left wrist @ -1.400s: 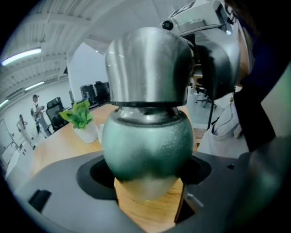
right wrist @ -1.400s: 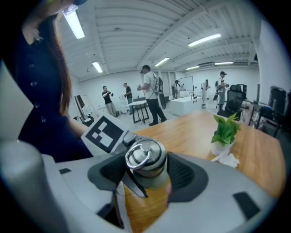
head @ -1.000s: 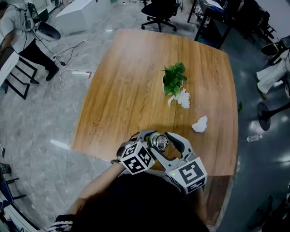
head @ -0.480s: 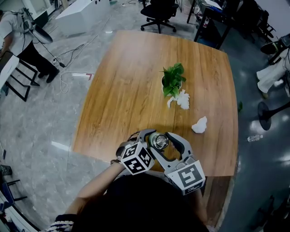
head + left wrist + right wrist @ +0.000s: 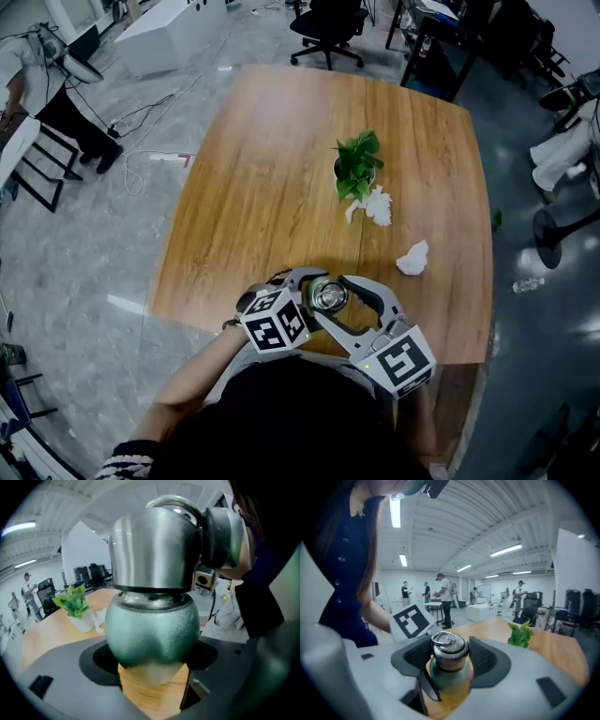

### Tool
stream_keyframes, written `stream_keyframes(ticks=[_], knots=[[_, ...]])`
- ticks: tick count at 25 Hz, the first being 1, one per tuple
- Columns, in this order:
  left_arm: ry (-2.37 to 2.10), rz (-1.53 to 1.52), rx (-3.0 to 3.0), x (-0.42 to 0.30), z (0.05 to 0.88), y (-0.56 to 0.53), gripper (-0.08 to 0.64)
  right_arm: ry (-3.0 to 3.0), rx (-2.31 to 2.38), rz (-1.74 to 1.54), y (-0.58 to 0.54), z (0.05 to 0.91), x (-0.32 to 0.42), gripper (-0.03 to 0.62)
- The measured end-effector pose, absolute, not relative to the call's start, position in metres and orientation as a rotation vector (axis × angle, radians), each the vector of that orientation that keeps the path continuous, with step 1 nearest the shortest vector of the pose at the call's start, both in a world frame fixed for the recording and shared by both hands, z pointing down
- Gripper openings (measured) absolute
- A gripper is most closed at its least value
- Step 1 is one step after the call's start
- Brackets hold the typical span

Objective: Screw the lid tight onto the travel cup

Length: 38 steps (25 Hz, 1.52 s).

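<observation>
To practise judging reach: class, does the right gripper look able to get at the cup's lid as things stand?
Probably yes: the right gripper has its jaws closed on the lid, with nothing between, while the left gripper holds the cup below it.

Lighting: bright and even, from ceiling strip lights (image 5: 395,512). Head view: sharp at centre, bent at the edges; pale reflections on the floor (image 5: 84,262). Both gripper views: strong fisheye distortion, dark corners. Left gripper view: soft highlights on the lid (image 5: 154,545), cup (image 5: 152,630) slightly soft, background blurred
</observation>
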<state>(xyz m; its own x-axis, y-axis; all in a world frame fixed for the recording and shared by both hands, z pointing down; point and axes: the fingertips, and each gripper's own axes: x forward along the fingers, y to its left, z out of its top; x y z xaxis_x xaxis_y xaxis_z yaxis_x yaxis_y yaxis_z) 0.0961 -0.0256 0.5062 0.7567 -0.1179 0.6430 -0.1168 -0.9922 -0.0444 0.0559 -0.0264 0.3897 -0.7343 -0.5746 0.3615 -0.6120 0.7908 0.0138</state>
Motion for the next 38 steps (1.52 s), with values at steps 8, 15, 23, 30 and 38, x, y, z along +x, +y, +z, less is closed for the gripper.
stream_keyframes(ticks=[8, 15, 23, 30, 38], knots=[[0.242, -1.056, -2.977, 0.095, 0.502, -0.024, 0.382, -2.703, 0.908, 0.29, -0.021, 0.382, 0.057, 0.267], [0.263, -1.068, -2.978, 0.098, 0.503, -0.026, 0.383, -2.633, 0.958, 0.176, -0.025, 0.392, 0.059, 0.256], [0.363, -1.047, -2.984, 0.097, 0.502, -0.031, 0.383, -2.661, 1.015, 0.351, -0.026, 0.391, 0.065, 0.256], [0.018, -1.033, -2.976, 0.098, 0.499, -0.013, 0.383, -2.69, 0.839, 0.288, -0.018, 0.393, 0.055, 0.259], [0.4, -1.072, -3.002, 0.097, 0.503, -0.036, 0.383, -2.628, 1.134, 0.32, -0.032, 0.395, 0.057, 0.259]])
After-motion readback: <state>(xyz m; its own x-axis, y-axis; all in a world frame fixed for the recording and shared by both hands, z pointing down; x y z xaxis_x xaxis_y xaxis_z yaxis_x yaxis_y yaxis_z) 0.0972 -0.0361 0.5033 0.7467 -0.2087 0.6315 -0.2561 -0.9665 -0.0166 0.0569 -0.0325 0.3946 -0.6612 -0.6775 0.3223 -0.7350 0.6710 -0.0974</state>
